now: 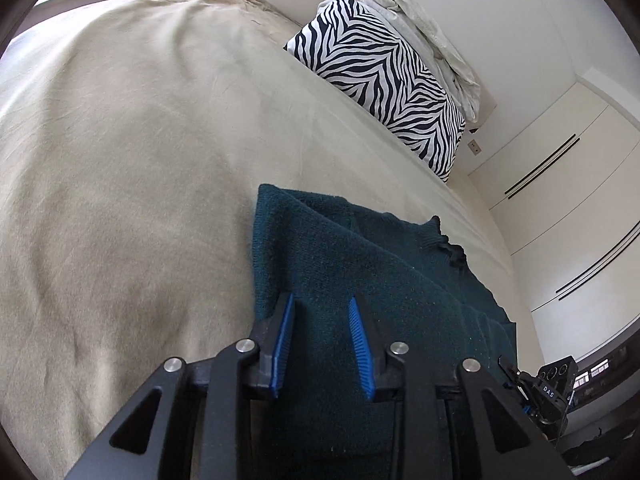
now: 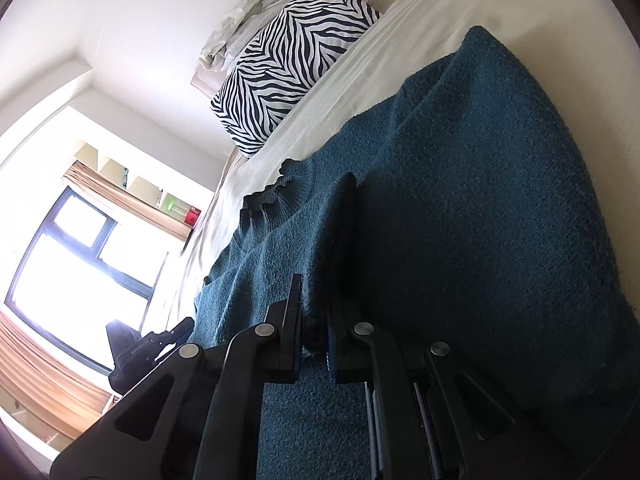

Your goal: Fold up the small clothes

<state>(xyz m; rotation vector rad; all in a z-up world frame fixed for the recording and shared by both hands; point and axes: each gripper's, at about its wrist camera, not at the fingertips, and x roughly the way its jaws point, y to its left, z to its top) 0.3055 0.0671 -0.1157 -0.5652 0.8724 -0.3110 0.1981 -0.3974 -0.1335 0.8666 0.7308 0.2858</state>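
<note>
beige bedsheet (image 1: pixel 132 152) fills most of the left wrist view, with a zebra-striped black and white pillow (image 1: pixel 384 80) and a crumpled pale blanket (image 1: pixel 432 36) against the far white wall. a dark teal knitted sweater (image 1: pixel 360 264) lies on the sheet near the bed's edge. the left gripper (image 1: pixel 322 304) hangs over it, blue-padded fingers (image 1: pixel 284 336) apart, with only the knit visible between them.

from the right wrist view, the same sweater (image 2: pixel 480 208) spreads wide over the sheet (image 2: pixel 360 60), its ribbed collar (image 2: pixel 276 192) towards the pillow (image 2: pixel 292 56). the right gripper (image 2: pixel 316 300) has its fingers drawn close on a raised fold of the sweater. a bright window (image 2: pixel 76 264) stands at the left.
</note>
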